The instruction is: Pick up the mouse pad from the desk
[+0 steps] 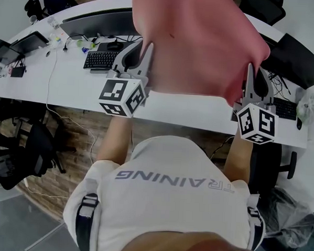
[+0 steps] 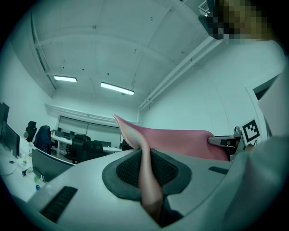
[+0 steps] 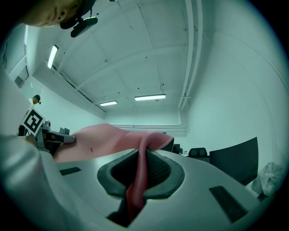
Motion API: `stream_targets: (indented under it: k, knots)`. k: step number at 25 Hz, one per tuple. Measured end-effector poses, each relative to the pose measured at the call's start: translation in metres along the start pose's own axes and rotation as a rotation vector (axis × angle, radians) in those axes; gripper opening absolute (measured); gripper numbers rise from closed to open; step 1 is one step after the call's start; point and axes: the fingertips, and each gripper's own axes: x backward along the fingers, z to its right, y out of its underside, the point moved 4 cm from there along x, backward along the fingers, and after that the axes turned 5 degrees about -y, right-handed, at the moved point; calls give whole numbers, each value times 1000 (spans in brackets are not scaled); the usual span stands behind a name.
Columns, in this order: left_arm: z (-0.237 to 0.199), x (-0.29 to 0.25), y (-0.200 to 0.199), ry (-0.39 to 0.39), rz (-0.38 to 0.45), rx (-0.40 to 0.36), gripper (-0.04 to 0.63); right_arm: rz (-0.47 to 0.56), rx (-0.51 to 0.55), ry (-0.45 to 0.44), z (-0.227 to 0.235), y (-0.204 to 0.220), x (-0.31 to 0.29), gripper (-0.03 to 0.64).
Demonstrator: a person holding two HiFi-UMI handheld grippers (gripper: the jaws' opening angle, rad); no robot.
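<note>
- The white surface (image 1: 189, 111) runs across the middle of the head view, with a black keyboard (image 1: 100, 60) on it at upper left.
- The pink mouse pad (image 1: 198, 40) fills the upper centre, held up off the surface and stretched between the two tools.
- The left hand-held gripper (image 1: 139, 50) is at the pad's left edge, its jaws narrow and pinching that edge.
- The right hand-held gripper (image 1: 255, 75) is at the pad's lower right corner, clamped on it just as narrowly.

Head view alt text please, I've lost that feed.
A pink mouse pad is held up above the white desk, the left gripper shut on its left edge and the right gripper on its right edge. A black keyboard lies on the desk beyond the left gripper.
</note>
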Motion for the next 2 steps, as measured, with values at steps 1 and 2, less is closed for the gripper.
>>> stream_targets:
  k: [1, 2]
  knots:
    - [0, 0, 0, 0, 1, 1, 80, 1, 3, 0, 0, 0, 0, 57]
    - [-1, 1, 0, 0, 3, 3, 79, 2, 5, 1, -1, -1, 0, 57]
